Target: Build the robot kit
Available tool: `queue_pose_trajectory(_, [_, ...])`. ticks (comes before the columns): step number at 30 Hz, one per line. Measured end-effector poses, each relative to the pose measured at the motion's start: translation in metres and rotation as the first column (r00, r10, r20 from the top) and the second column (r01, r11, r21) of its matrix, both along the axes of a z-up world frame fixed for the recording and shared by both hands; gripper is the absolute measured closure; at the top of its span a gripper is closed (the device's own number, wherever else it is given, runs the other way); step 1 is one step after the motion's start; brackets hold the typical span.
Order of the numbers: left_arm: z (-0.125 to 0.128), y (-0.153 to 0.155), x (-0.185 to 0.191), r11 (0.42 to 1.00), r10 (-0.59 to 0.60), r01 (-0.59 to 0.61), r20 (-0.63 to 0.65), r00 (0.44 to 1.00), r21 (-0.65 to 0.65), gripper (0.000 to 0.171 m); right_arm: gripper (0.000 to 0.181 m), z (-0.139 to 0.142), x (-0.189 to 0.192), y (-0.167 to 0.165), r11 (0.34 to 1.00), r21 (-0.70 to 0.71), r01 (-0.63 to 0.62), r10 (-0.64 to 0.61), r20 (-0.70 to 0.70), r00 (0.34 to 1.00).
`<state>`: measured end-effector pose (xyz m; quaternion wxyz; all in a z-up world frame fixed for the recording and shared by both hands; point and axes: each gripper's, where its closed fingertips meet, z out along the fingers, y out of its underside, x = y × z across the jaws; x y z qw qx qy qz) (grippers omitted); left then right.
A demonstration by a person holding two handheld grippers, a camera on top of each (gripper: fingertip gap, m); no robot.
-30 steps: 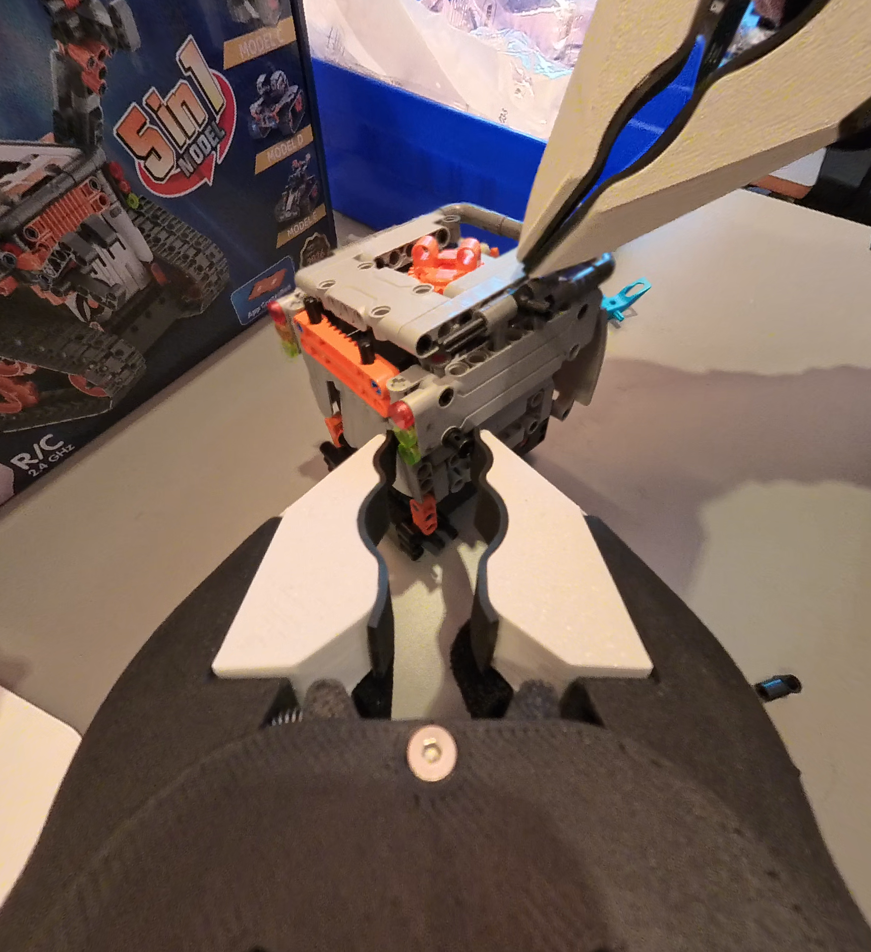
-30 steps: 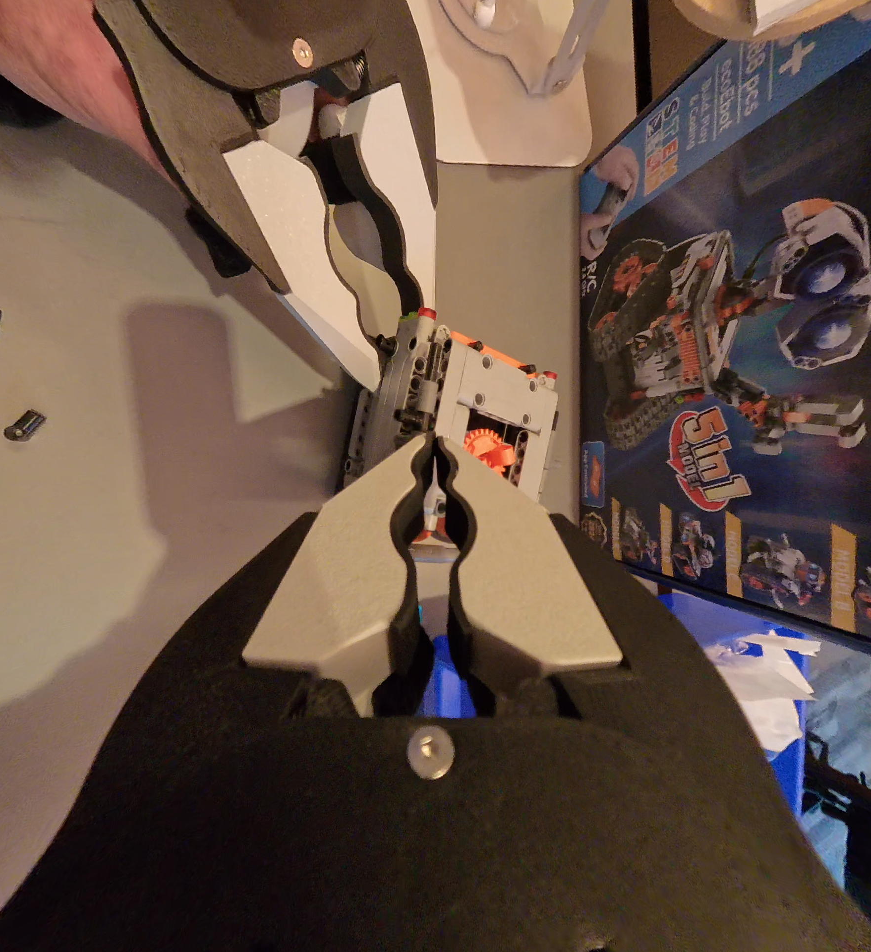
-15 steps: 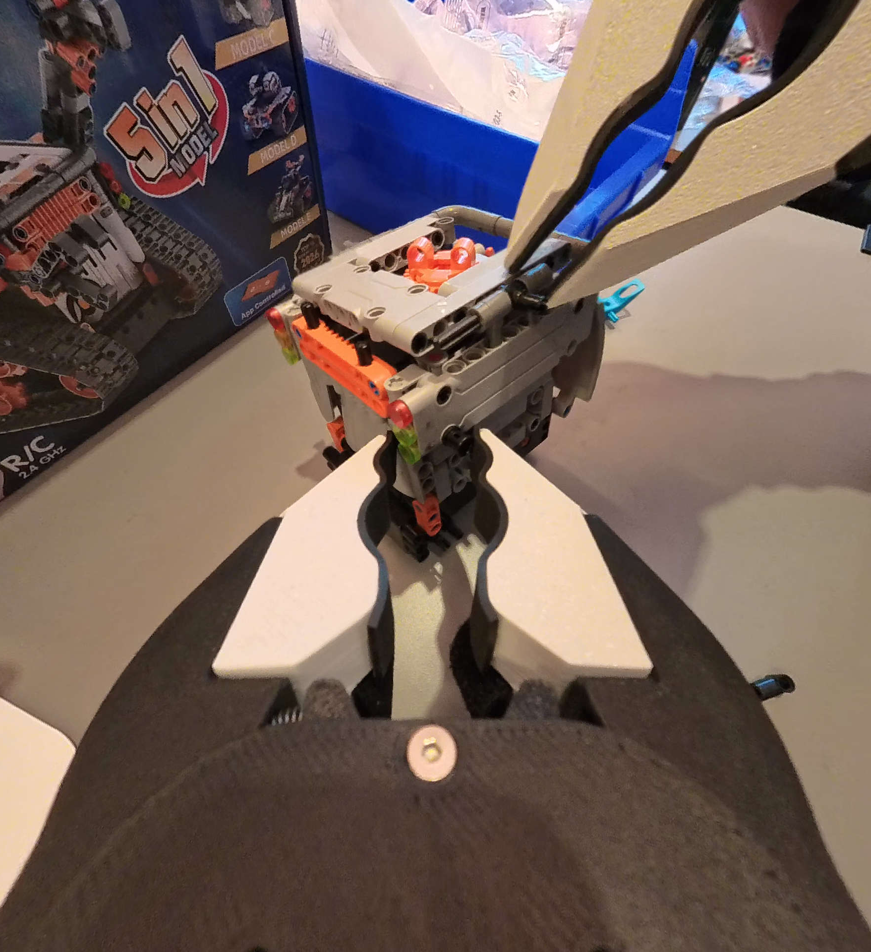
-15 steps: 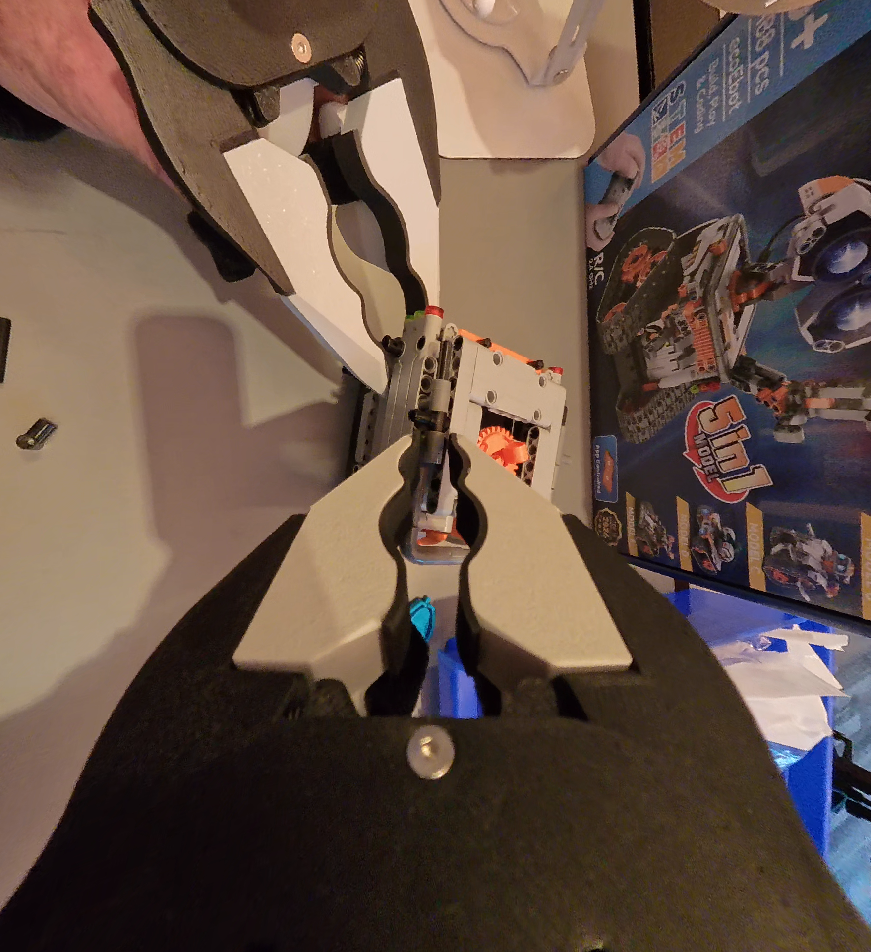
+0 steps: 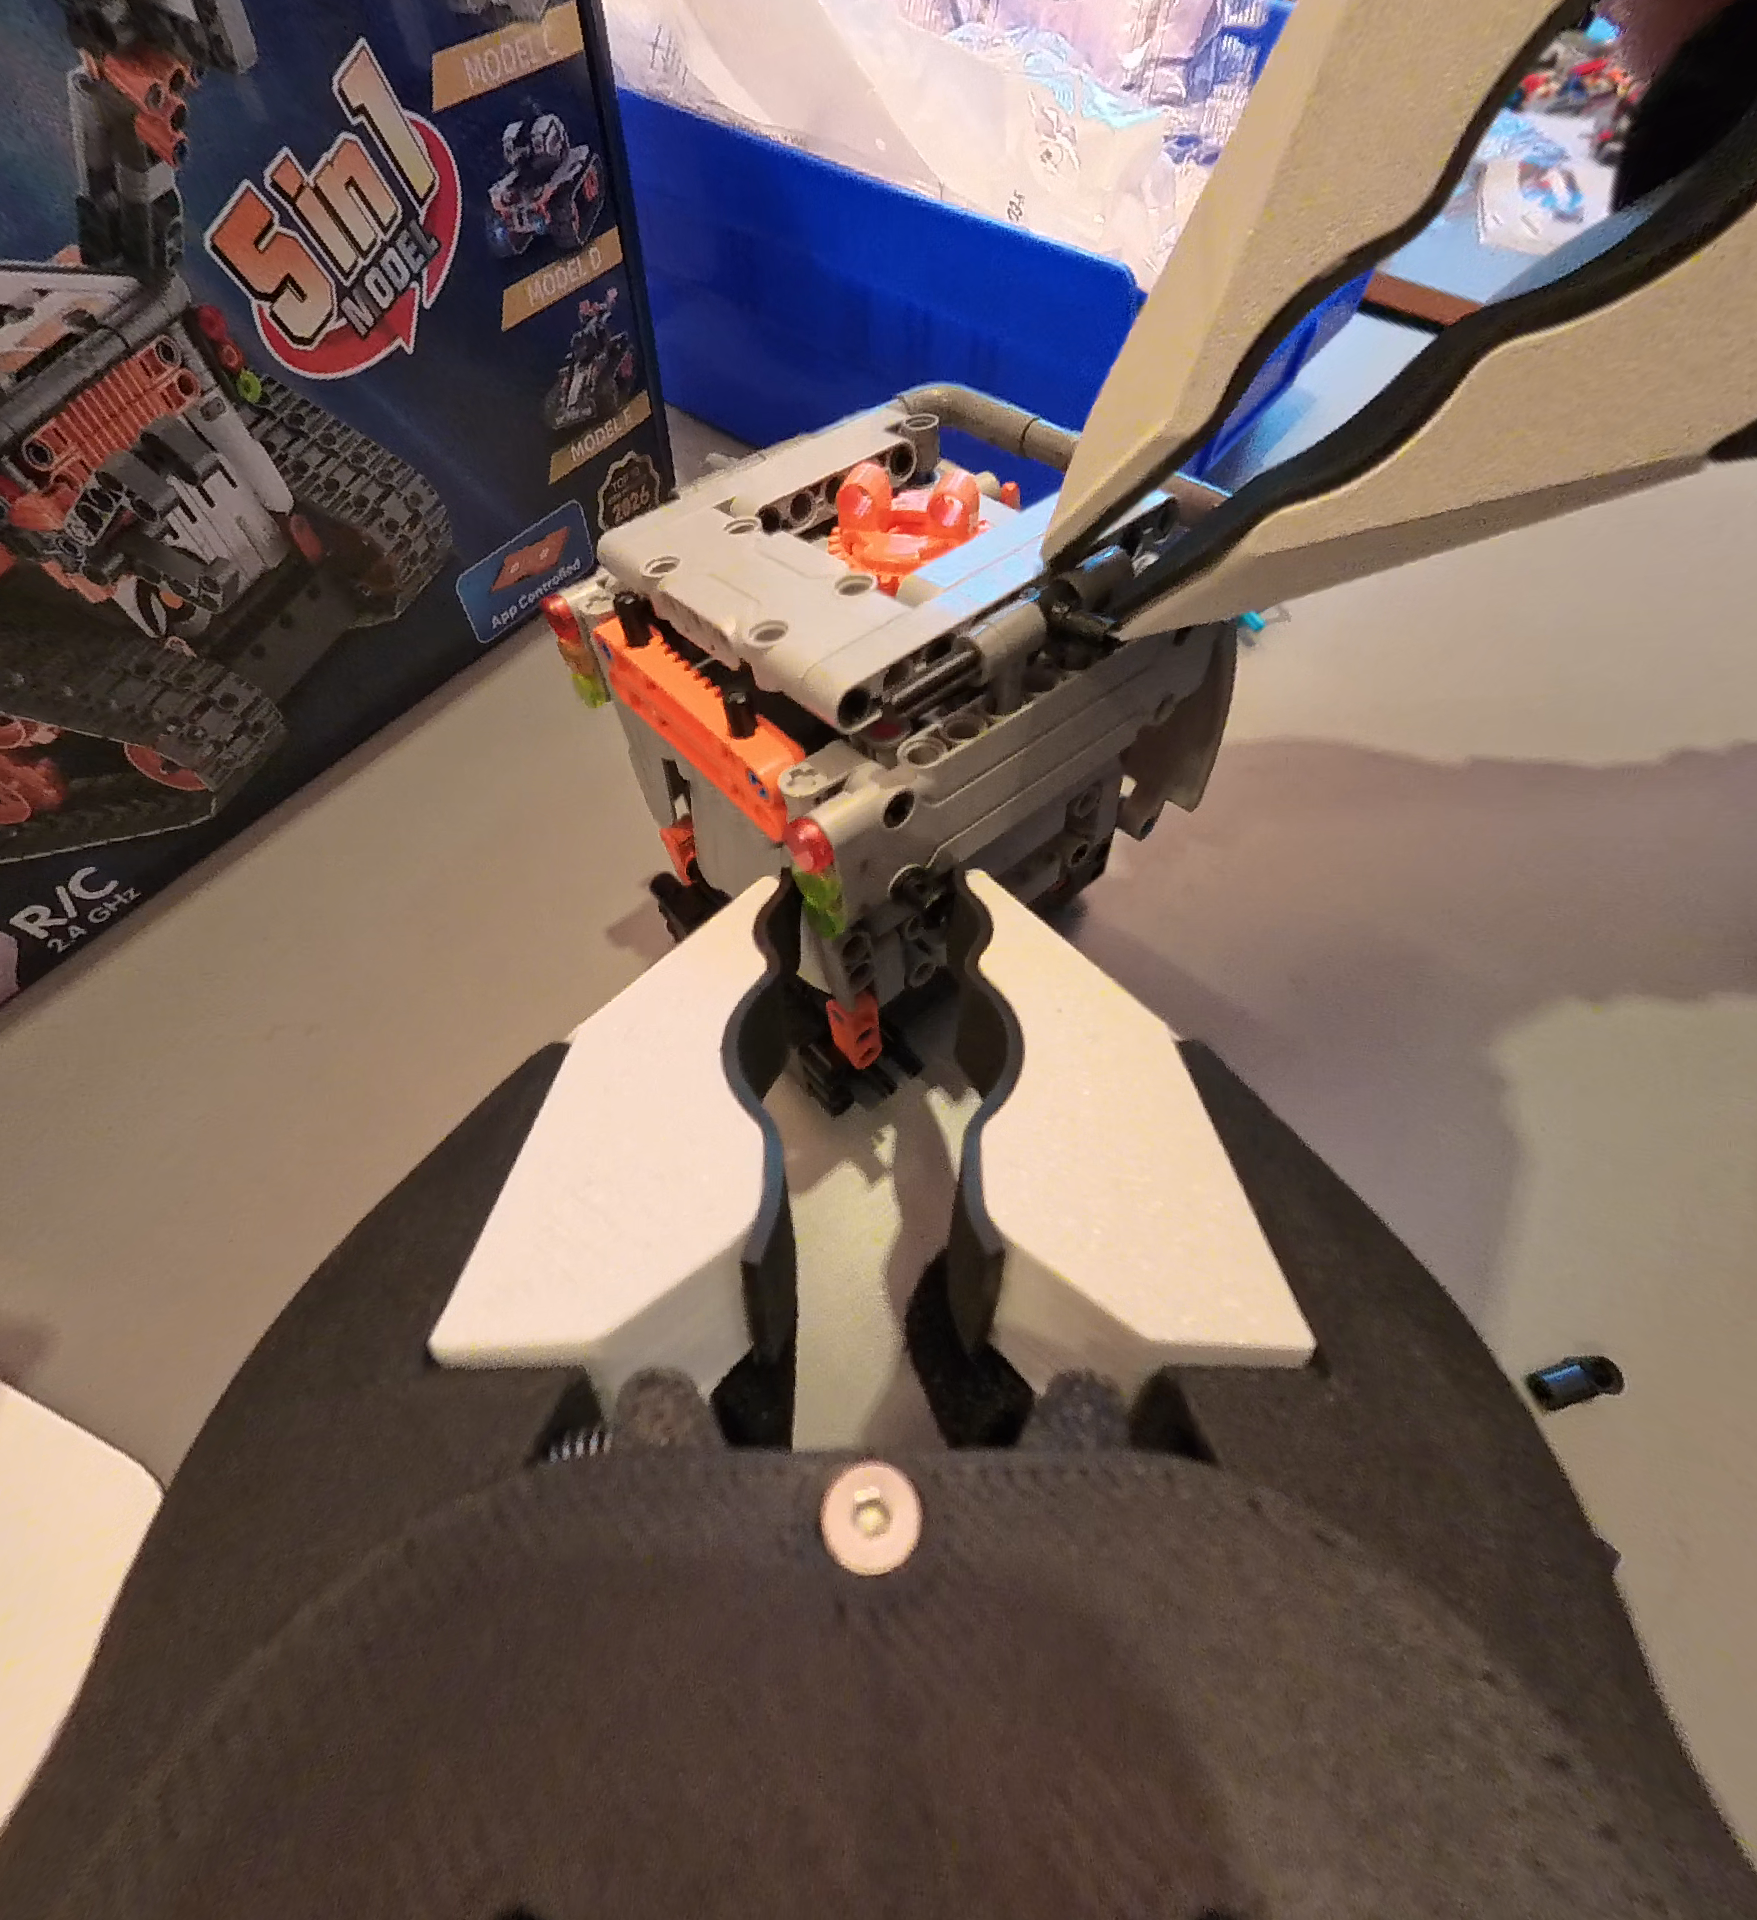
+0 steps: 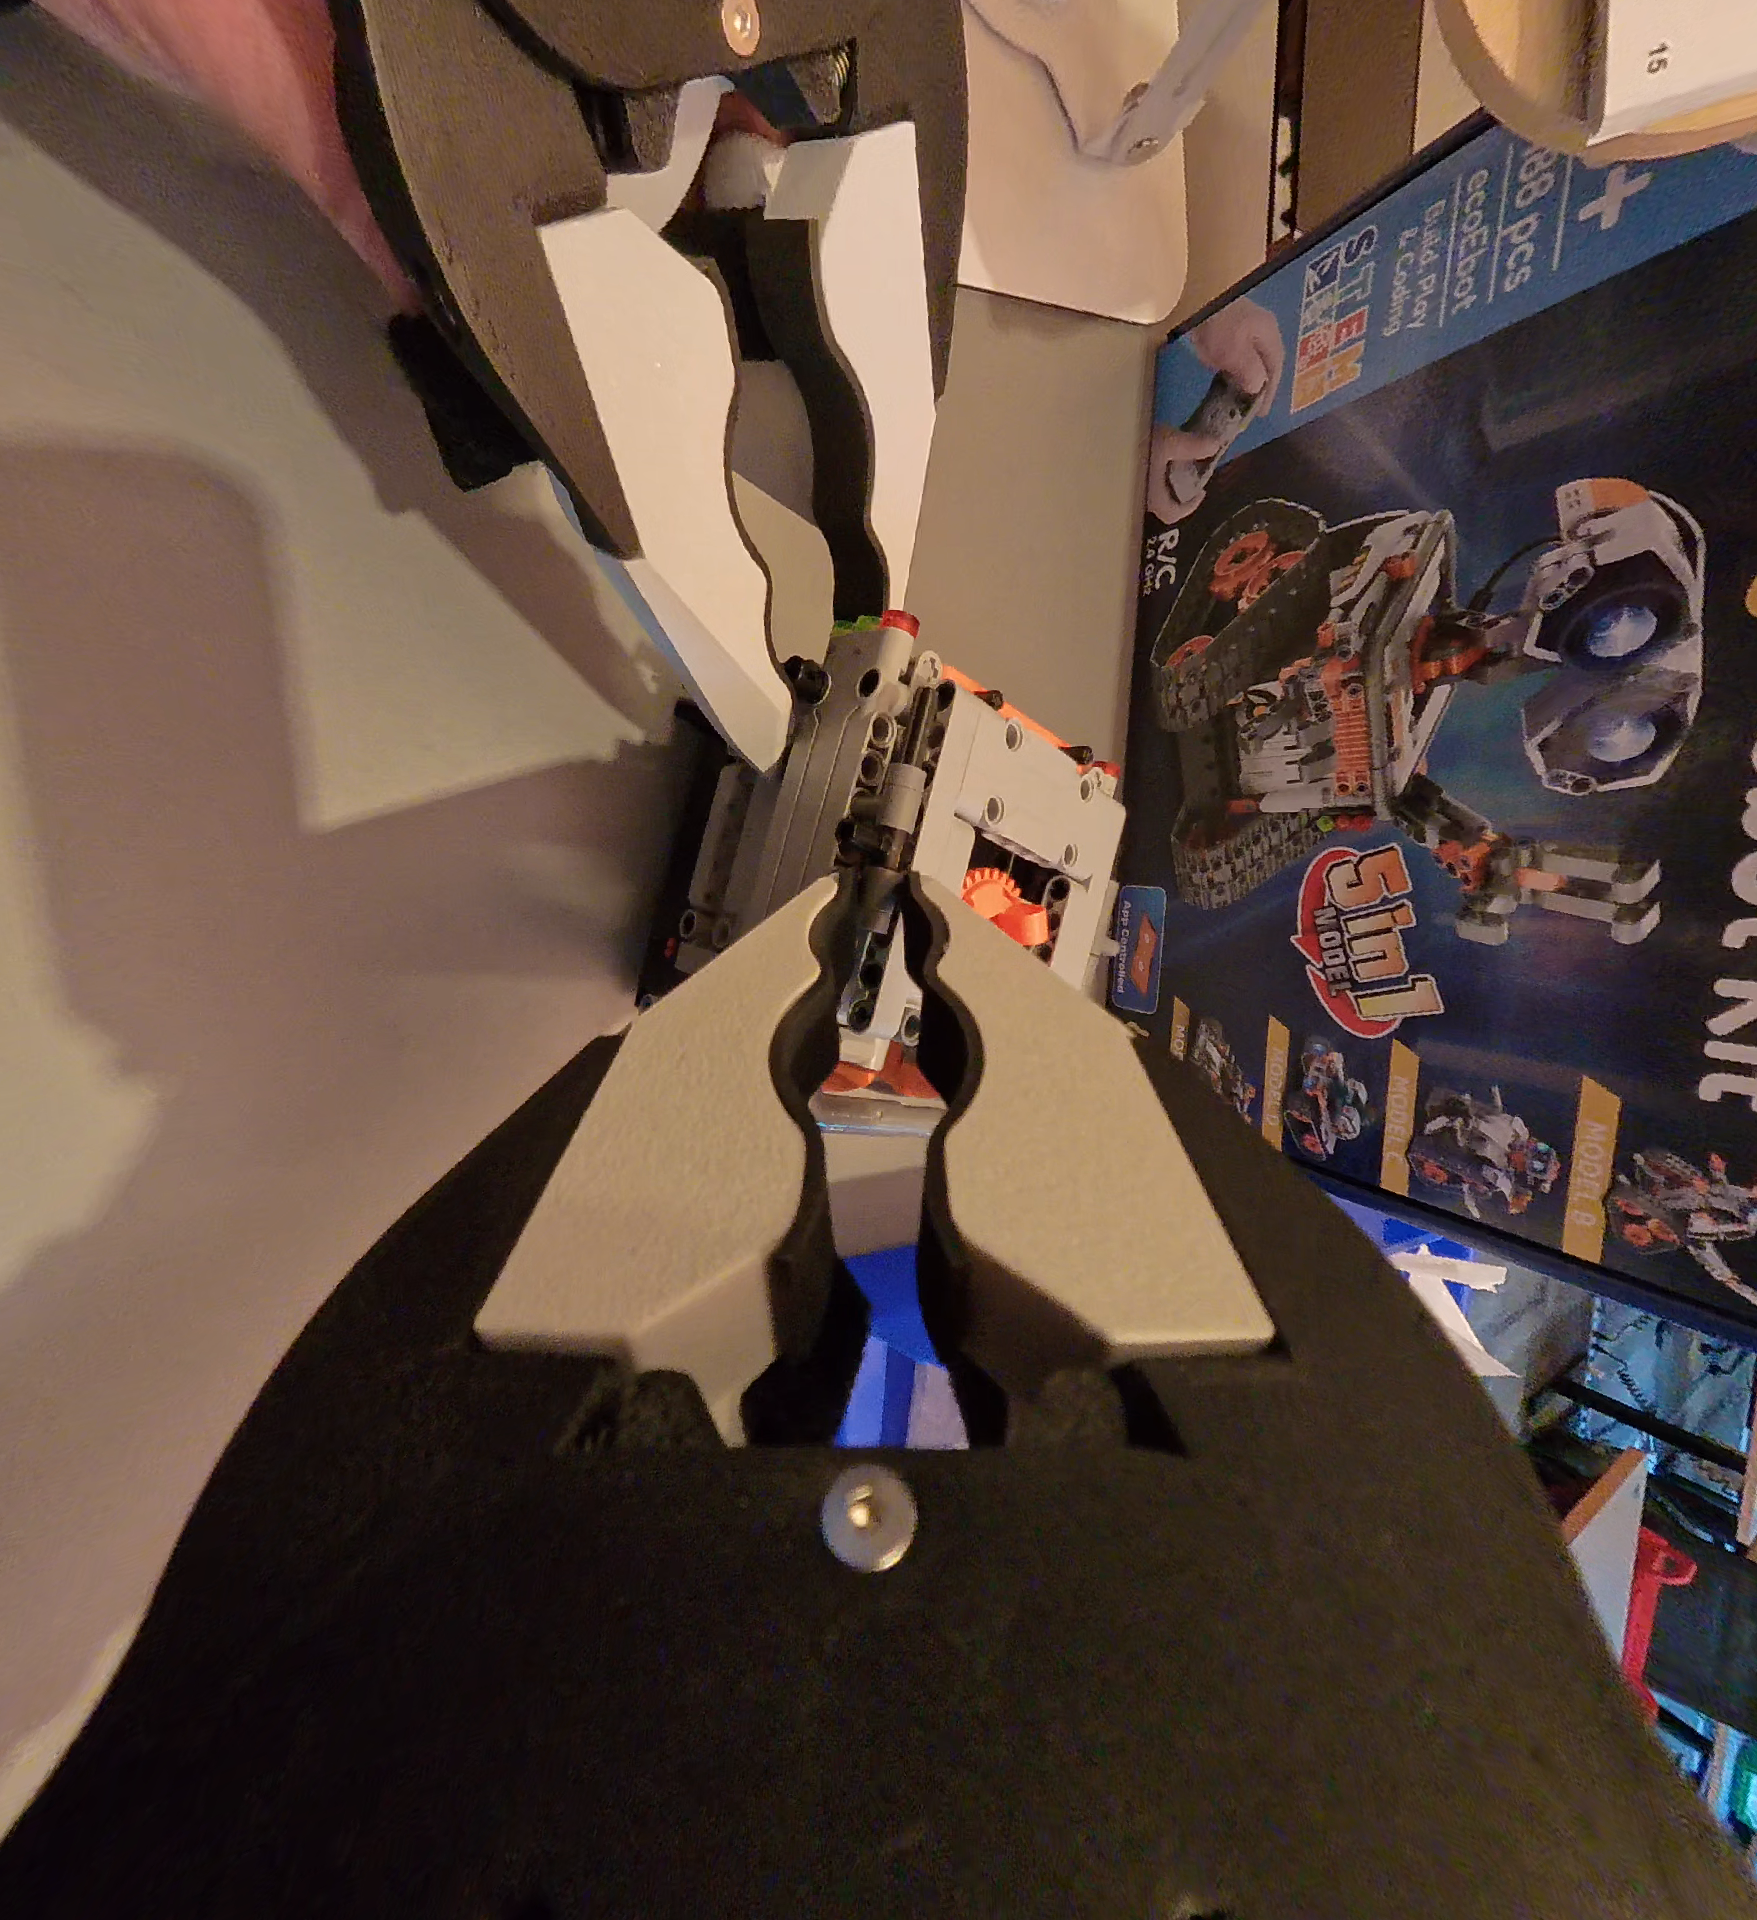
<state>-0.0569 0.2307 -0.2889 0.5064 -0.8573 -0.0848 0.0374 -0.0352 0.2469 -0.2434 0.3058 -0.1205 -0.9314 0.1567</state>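
Pale grey table [image 5: 230, 1091] fills the low part of both views, and a big dark blue toy box [image 5: 230, 416] with a robot picture stands at the back. Beside the box sits a blue bin [image 5: 853, 281] with clear plastic bags in it.

Near the middle of the table, just in front of the box, stands a small grey and orange brick model [image 5: 884, 707]. It has an orange gear [image 5: 905, 514] on top.

Down low, the left gripper [image 5: 869, 914] has its white fingers [image 5: 645, 1143] squeezed around the bottom corner of the model, by a little green and red stud. It holds the model in place on the table.

From above, the right gripper [image 6: 874, 904] comes in at a slant. Its grey fingers [image 6: 687, 1132] are pinched on a thin black pin piece [image 6: 879, 873] at the top edge of the model. The fingers are nearly together, with only the pin between them.

Off to the right side, one small black piece [image 5: 1570, 1382] lies alone on the table. A tiny teal piece [image 5: 1258, 620] peeks out behind the model.

What could go wrong? The pin is thin, so it might slip out of the right fingers if the pull is crooked. The left grip is only on one low corner, so a hard tug up top might tip the model or twist it loose. Bricks near the pin might pop off too.
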Motion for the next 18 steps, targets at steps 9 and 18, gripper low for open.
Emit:
queue_pose_trajectory(9, [-0.009,0.001,0.0,0.999,-0.004,0.003,-0.03,1.0,-0.035,0.148,0.173,-0.006,0.005,-0.003,0.999,-0.033,0.021,-0.02,0.034,0.999])
queue_pose_trajectory(18, [-0.003,0.002,0.002,1.0,-0.013,0.013,-0.028,1.0,-0.005,0.148,0.175,0.007,0.001,-0.012,0.973,-0.215,0.084,-0.059,0.119,0.991])
